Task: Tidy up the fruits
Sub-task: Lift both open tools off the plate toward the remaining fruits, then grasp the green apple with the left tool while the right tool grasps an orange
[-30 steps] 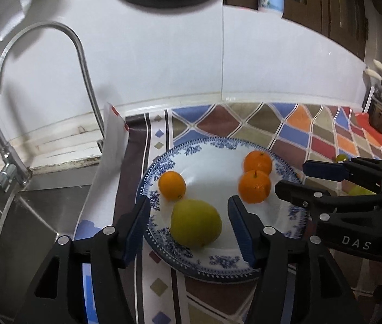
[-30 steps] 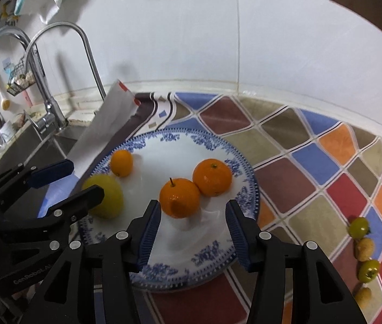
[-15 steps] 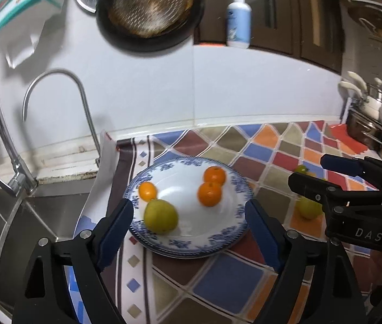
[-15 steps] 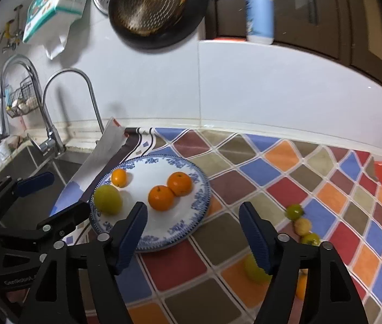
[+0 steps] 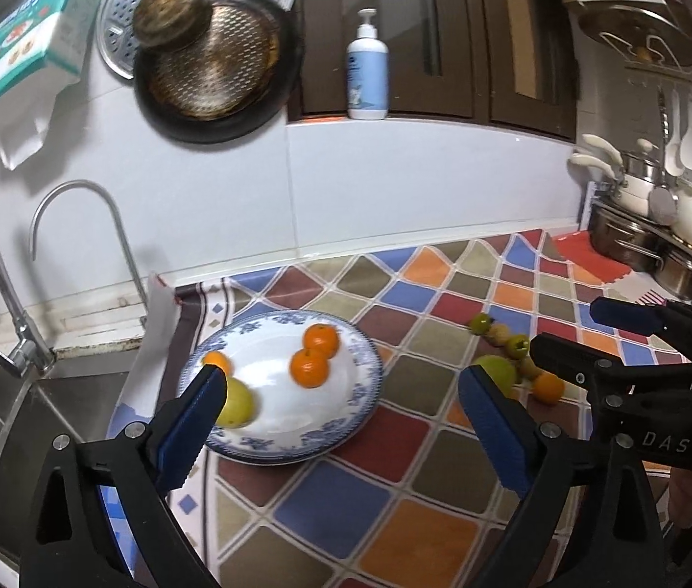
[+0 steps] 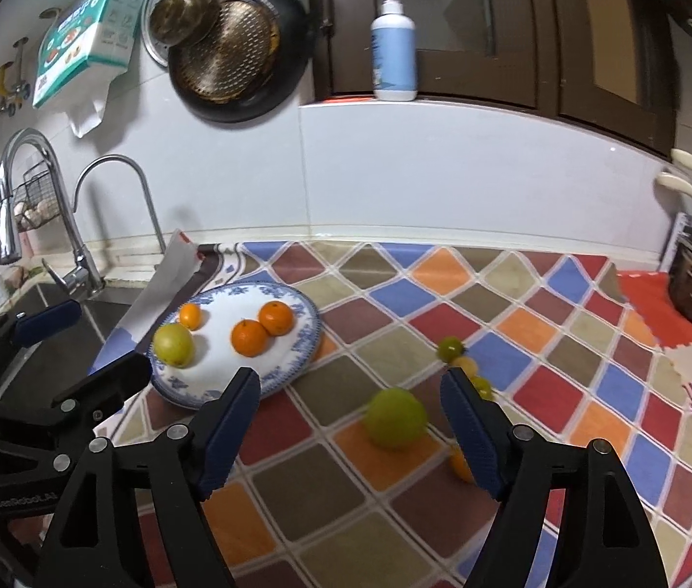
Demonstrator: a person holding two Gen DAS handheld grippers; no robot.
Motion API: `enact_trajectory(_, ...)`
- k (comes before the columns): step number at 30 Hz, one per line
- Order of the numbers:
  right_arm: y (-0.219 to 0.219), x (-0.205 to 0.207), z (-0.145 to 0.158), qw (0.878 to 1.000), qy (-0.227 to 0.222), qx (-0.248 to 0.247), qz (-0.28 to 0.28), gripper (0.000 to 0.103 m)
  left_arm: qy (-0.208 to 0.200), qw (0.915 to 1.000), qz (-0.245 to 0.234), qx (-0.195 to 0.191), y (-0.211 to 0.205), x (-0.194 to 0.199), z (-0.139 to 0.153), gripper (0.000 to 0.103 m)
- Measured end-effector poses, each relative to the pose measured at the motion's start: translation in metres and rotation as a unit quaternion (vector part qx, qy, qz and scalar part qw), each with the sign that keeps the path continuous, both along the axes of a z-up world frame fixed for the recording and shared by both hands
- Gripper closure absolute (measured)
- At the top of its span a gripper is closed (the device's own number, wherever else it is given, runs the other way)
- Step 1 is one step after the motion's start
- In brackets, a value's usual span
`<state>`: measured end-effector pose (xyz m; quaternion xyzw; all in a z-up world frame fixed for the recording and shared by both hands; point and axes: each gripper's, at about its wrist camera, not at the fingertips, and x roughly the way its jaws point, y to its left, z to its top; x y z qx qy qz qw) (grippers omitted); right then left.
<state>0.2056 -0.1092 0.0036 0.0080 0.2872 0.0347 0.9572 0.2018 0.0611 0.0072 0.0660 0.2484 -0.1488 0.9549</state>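
Four fruits (image 6: pixel 249 337) on the plate (image 6: pixel 297 360) (sink (image 6: pixel 37 338) leftward), loose fruits (image 6: pixel 394 419) right of it

A white plate (image 6: pixel 307 338) with blue floral rim sits on a multicoloured diamond-patterned mat (image 6: pixel 517 343), holding orange mandarins (image 6: pixel 249 337).

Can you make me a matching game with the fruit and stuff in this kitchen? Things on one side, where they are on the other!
Things:
1. Big green fruit
2. Soap bottle
3. Two big oranges
4. Pan

Places:
A. Hanging on the wall
B. On the blue and white plate
C. On the colourful mat, off the plate
D. Up on the ledge by the cupboard

Pairs: 1-C, 2-D, 3-B, 4-A
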Motion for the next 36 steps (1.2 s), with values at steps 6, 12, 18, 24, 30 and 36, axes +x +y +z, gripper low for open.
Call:
enact_trajectory(6, -0.029, -0.016, -0.002, 1.000, -0.001, -0.006, -0.029, 0.027, -0.002, 0.9996, -0.026, 0.008, -0.031, -0.006, -0.004, 0.006)
enact_trajectory(12, -0.056, -0.021, -0.009, 0.999, 0.010, -0.012, -0.052, 0.027, 0.009, 0.9987, -0.046, 0.022, -0.057, -0.005, -0.015, 0.006)
enact_trajectory(18, -0.076, -0.019, -0.023, 0.998, 0.032, -0.015, -0.058, 0.027, 0.019, 0.9968, -0.068, 0.038, -0.077, 0.001, -0.030, 0.006)
enact_trajectory(24, -0.081, -0.012, -0.042, 0.997, 0.059, -0.018, -0.050, 0.027, 0.015, 0.9913, -0.111, 0.070, -0.094, 0.011, -0.044, 0.007)
enact_trajectory(30, -0.083, 0.002, -0.063, 0.995, 0.087, -0.016, -0.043, 0.030, 0.022, 0.9826, -0.155, 0.099, -0.106, 0.029, -0.063, 0.007)
enact_trajectory(36, -0.082, 0.019, -0.083, 0.993, 0.112, -0.014, -0.034, 0.036, 0.026, 0.9689, -0.202, 0.141, -0.120, 0.044, -0.082, 0.012)
